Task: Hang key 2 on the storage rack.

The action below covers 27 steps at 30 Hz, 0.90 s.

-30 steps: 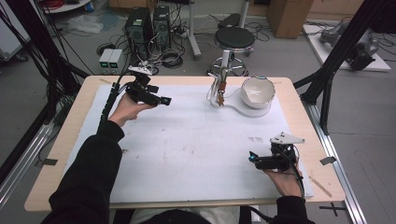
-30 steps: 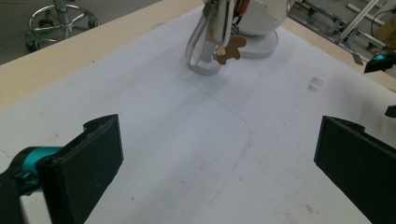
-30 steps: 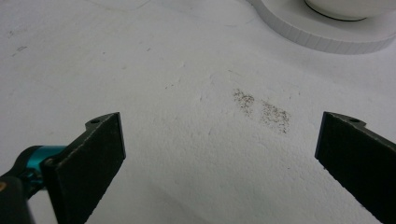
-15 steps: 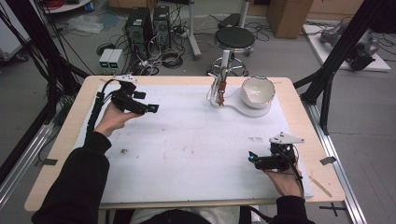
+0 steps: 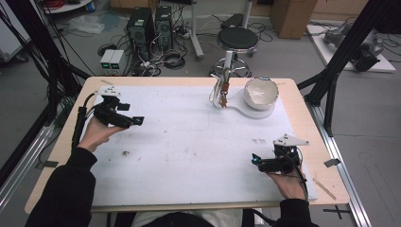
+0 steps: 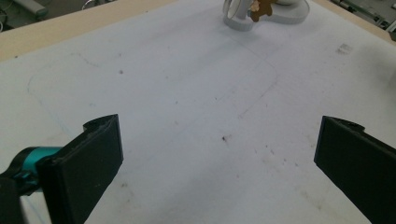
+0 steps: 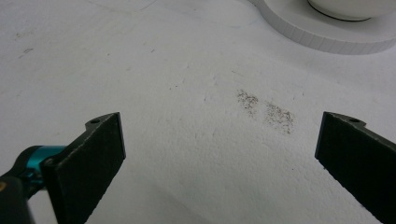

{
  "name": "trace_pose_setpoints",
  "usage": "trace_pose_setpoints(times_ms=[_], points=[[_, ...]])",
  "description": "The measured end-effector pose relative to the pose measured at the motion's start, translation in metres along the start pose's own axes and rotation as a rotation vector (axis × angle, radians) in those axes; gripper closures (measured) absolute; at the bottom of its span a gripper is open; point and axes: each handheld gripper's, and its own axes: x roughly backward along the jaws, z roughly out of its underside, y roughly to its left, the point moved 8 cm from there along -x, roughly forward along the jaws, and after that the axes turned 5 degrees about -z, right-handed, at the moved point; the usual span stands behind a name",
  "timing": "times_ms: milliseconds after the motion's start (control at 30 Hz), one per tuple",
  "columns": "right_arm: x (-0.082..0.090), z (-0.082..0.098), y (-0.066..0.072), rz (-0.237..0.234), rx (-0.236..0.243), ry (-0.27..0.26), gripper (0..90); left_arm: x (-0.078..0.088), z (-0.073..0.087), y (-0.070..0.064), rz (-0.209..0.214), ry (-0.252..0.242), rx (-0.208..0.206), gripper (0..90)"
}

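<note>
High view showed both the left gripper (image 5: 137, 121) and right gripper (image 5: 255, 160) gaping, empty, nothing grasped; next likely reaching toward the far bowl (image 5: 260, 92).

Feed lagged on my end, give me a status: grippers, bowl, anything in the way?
Left gripper open, holding nothing, at the table's left. Right gripper open, holding nothing, near right. White bowl upright on its white base, far side. No obstacle on the mat between.

Lighting: even, bright overhead; my white table cover (image 5: 189, 142) shows no glare. Shadows: soft, faint, at right edge of my left gripper view. High view: soft, low detail, floor dimmer at upper frame. Gripper views: near jaws slightly blurred; grainy surface texture sharp mid-frame.
</note>
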Motion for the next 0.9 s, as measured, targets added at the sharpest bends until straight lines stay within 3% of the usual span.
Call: trace_pose_setpoints(times_ms=[267,667,900], points=[[0.0,0.001,0.001,0.004,-0.005,0.005,0.7,0.015,0.027,0.004,-0.034,0.017,0.008,1.7],[0.002,0.002,-0.003,0.007,-0.003,-0.003,0.7,0.015,0.051,-0.009,-0.091,0.082,-0.081,1.7],[0.001,0.002,-0.002,0.008,-0.007,0.0,0.7,0.028,0.075,-0.007,-0.115,0.092,-0.057,1.7]])
